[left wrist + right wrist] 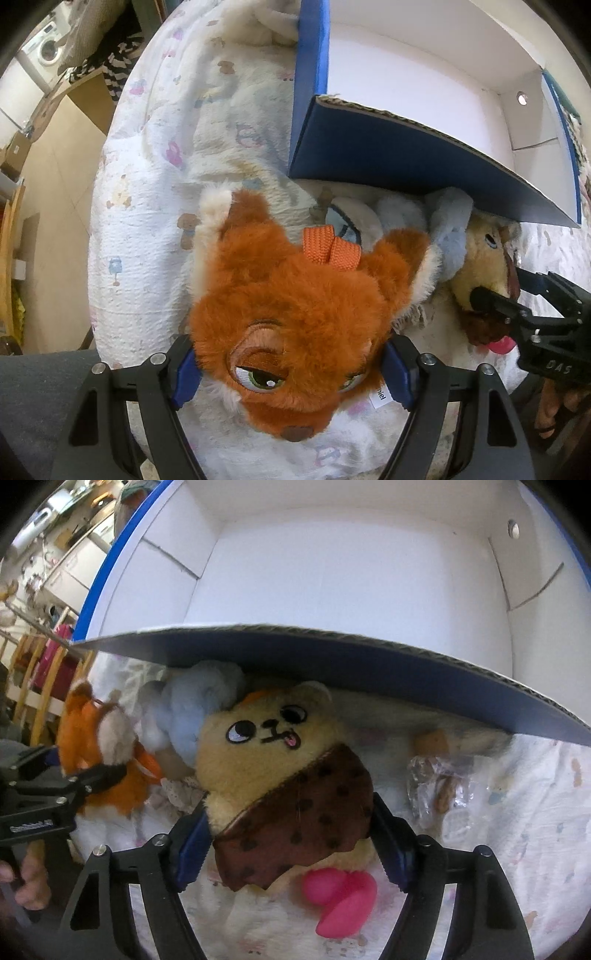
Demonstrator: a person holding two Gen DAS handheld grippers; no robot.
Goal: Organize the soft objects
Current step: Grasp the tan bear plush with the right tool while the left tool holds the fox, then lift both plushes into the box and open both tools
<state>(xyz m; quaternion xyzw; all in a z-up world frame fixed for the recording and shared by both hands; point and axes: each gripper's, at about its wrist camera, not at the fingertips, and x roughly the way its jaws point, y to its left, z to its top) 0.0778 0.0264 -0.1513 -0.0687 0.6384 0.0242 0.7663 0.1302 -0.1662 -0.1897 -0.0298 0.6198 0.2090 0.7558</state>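
My left gripper (291, 373) is shut on an orange fox plush (306, 317), its blue pads pressing both sides of the head. My right gripper (288, 845) is shut on a tan bear plush (266, 753) with a brown spotted bib and pink feet. Both toys lie on a white printed blanket (147, 206) just in front of a blue cardboard box (406, 158) with a white inside (332, 572). A pale blue plush (192, 709) lies between the two toys, partly under the box flap. The right gripper also shows in the left wrist view (517, 299) on the bear (480, 251).
A crinkled clear wrapper (439, 786) lies on the blanket to the right of the bear. A cream plush (258, 26) sits behind the box's left wall. Wooden furniture (40, 679) and kitchen units stand at the far left. The box's front flap (369, 672) overhangs the toys.
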